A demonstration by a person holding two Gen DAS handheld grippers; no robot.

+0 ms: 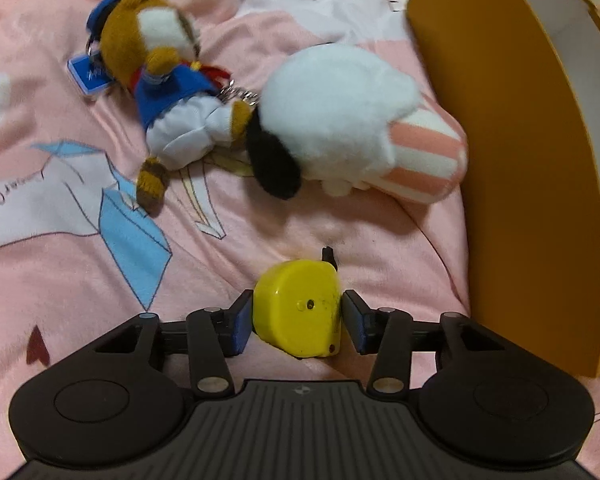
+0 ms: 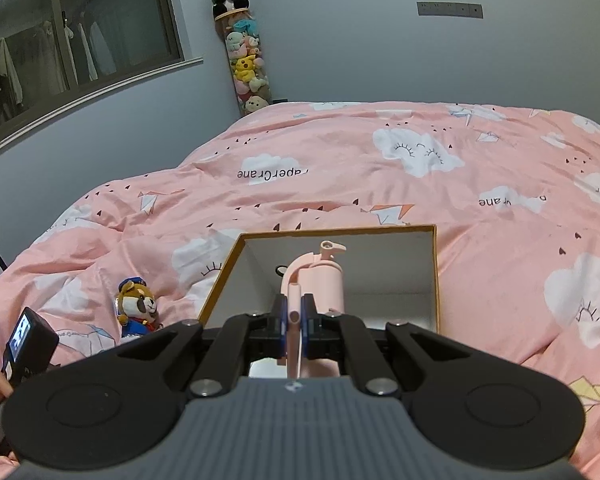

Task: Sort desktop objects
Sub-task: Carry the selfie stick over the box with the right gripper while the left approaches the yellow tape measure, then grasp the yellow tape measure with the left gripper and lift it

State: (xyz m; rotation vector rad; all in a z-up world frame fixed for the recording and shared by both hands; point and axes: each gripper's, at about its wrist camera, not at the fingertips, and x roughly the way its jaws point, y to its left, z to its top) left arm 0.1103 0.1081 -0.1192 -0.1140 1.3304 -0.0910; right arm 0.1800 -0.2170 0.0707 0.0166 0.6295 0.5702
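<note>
In the left wrist view my left gripper is shut on a yellow tape measure, held just above the pink duvet. Beyond it lie a white plush dog with a pink striped body and a brown plush dog in a blue outfit. The orange box stands at the right. In the right wrist view my right gripper is shut on the strap of a pink bottle, held over the open orange box. The brown plush dog lies left of the box.
The pink duvet with clouds and paper cranes covers the whole bed. A blue tag is clipped to the brown plush. A tall tube of plush toys stands in the room's corner. The other hand-held gripper's body shows at left.
</note>
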